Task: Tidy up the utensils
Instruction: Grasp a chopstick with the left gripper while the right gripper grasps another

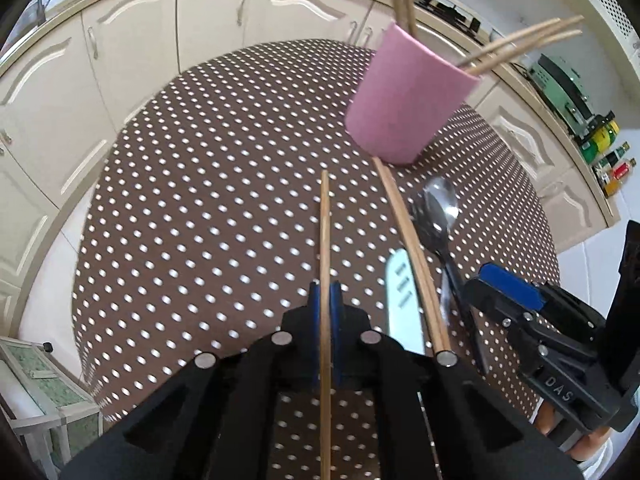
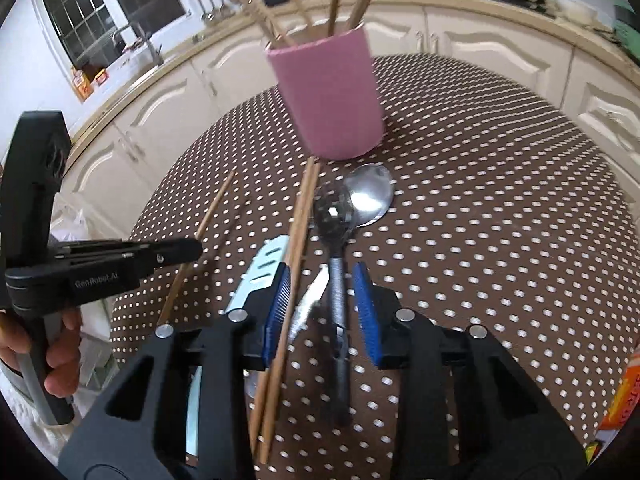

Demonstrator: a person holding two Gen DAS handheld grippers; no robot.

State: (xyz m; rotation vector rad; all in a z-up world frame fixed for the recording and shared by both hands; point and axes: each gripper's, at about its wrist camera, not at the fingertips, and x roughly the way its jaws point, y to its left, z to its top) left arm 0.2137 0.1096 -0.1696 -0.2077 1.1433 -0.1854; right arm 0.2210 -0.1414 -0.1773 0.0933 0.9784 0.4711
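Observation:
My left gripper (image 1: 325, 296) is shut on a single wooden chopstick (image 1: 325, 236) that points up the view, held above the dotted tablecloth (image 1: 200, 200). The pink cup (image 1: 408, 96) stands beyond it with several chopsticks inside. In the right wrist view my right gripper (image 2: 322, 312) is open, its blue pads (image 2: 366, 312) on either side of a dark spoon's handle (image 2: 338, 292) without pressing it. A pair of chopsticks (image 2: 298, 236) runs along the left pad. A silver spoon (image 2: 372, 196) and a pale knife (image 2: 266, 264) lie close by. The left gripper (image 2: 192, 249) appears at the left with its chopstick (image 2: 214, 208).
The round table (image 2: 500, 220) sits before cream cabinets (image 1: 132, 60). Bottles (image 1: 608, 160) and a green appliance (image 1: 560, 80) stand on the counter at right. An orange packet (image 2: 624, 400) lies at the table's right edge. A person's hand (image 2: 56, 352) grips the left tool.

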